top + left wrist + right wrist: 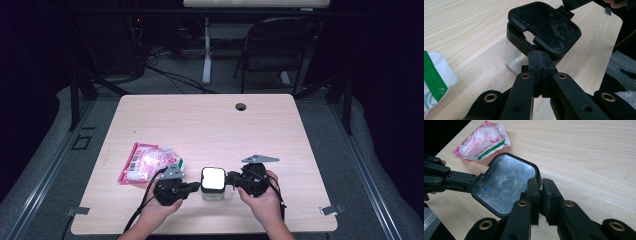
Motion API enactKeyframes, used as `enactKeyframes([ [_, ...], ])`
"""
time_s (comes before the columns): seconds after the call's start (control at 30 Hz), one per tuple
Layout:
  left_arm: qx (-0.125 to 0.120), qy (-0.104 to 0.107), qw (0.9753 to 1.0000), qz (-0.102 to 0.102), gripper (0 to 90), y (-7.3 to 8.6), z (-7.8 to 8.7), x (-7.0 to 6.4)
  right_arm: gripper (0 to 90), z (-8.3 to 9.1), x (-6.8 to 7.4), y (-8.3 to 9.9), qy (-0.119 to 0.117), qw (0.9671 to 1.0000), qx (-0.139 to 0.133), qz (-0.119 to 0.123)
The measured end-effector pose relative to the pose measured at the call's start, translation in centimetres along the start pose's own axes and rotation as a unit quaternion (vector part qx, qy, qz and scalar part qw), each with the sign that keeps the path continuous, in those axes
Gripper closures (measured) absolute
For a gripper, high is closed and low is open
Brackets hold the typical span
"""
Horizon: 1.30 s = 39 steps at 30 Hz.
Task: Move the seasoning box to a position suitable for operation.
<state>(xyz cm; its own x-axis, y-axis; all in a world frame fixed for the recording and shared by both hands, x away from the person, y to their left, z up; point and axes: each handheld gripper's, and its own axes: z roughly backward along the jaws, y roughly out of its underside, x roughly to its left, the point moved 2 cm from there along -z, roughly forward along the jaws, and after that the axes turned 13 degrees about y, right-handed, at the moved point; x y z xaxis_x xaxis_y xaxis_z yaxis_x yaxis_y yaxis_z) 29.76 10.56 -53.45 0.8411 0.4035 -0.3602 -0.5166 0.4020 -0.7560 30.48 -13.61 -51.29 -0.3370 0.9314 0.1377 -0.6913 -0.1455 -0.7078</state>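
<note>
- A small clear plastic container (213, 186) with rounded corners and a black-rimmed lid (544, 27) stands near the front edge of the pale wood-grain surface (210, 125), between the two tongs.
- The left tongs (196, 186) are pressed fully together at the lid's edge; the left gripper view shows the lid tilted up, a notch in its rim and white contents behind the clear wall.
- The right tongs (231, 178) stand slightly parted at the lid's opposite rim; whether they pinch it I cannot tell.
- The right gripper view shows the lid panel glossy and smudged.
- A crinkled pink, white and green plastic packet (149, 162) lies just left of the left tongs.
</note>
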Motion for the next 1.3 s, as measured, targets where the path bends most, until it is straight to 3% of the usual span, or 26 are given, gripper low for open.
enactKeyframes([
  [0.27,-0.011,-0.002,0.9999,-0.005,90.0,-0.7,0.4,-0.2,77.9,0.3,0.1,-0.1,-0.001,1.0000,0.000,0.001],
  [0.33,-0.015,0.003,0.9999,-0.005,90.0,-0.9,0.5,-0.2,75.7,0.5,0.3,-0.2,-0.005,1.0000,-0.002,0.006],
  [0.4,-0.016,-0.005,0.9998,-0.009,90.0,-1.2,0.5,-0.4,73.1,0.8,0.6,-0.3,-0.007,0.9999,-0.002,0.014],
  [0.43,-0.013,0.003,0.9999,-0.009,90.0,-1.3,0.5,-0.4,72.1,1.0,0.7,-0.3,-0.008,0.9998,-0.004,0.018],
  [0.6,-0.010,-0.012,0.9998,-0.008,90.0,-1.4,0.3,-0.3,70.7,1.1,0.8,-0.2,-0.001,0.9995,0.004,0.032],
  [0.83,-0.003,-0.021,0.9998,0.002,90.0,-0.8,0.3,0.4,76.2,0.4,0.3,0.2,0.017,0.9998,0.001,0.013],
  [1.3,0.021,-0.014,0.9997,0.006,90.0,0.4,-0.2,0.5,81.4,0.1,0.4,0.3,0.003,1.0000,-0.001,-0.002],
])
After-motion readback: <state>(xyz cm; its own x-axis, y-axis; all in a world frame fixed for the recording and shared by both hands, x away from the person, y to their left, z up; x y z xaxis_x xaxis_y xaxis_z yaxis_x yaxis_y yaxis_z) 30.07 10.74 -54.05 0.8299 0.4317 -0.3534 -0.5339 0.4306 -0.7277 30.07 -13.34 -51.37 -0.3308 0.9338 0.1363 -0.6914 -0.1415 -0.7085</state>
